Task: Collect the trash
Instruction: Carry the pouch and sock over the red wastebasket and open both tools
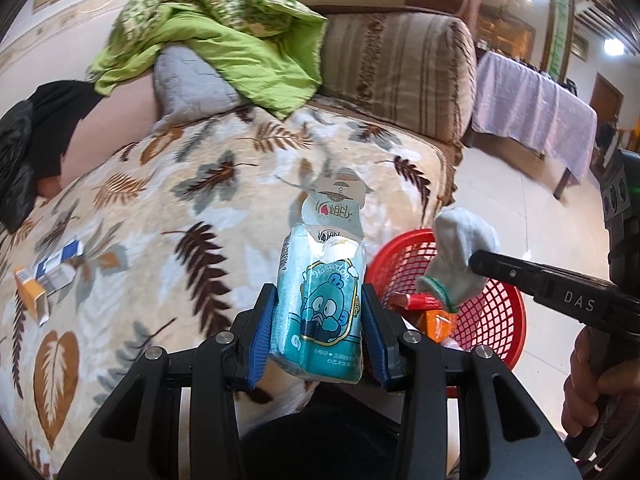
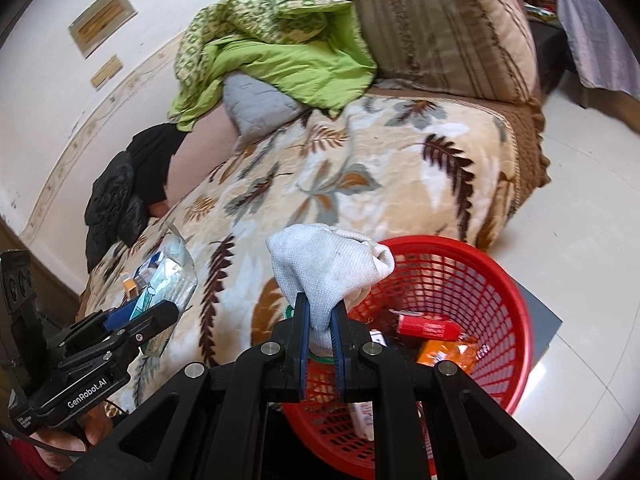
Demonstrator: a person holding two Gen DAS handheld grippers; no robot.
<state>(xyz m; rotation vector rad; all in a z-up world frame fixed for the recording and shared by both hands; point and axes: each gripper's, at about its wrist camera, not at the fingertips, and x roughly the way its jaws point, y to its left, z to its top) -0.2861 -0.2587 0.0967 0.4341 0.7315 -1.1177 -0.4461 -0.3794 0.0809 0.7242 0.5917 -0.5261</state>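
Note:
My left gripper (image 1: 318, 320) is shut on a teal tissue pack wrapper (image 1: 320, 304) with a cartoon print and holds it above the sofa's edge, left of the red basket (image 1: 496, 312). My right gripper (image 2: 320, 330) is shut on a grey-white knit glove (image 2: 328, 268) with a green cuff and holds it over the near rim of the red basket (image 2: 472, 280). The glove also shows in the left wrist view (image 1: 460, 256). The basket holds a red wrapper (image 2: 428, 326) and an orange packet (image 2: 448, 354). The left gripper (image 2: 132, 320) shows at lower left in the right wrist view.
Small boxes (image 1: 52, 276) lie on the leaf-patterned blanket (image 1: 200, 208) at left. A green quilt (image 1: 224, 28), a grey pillow (image 1: 192, 80) and black clothing (image 1: 36, 136) lie at the sofa's back. A cloth-covered table (image 1: 532, 108) stands on the tiled floor at right.

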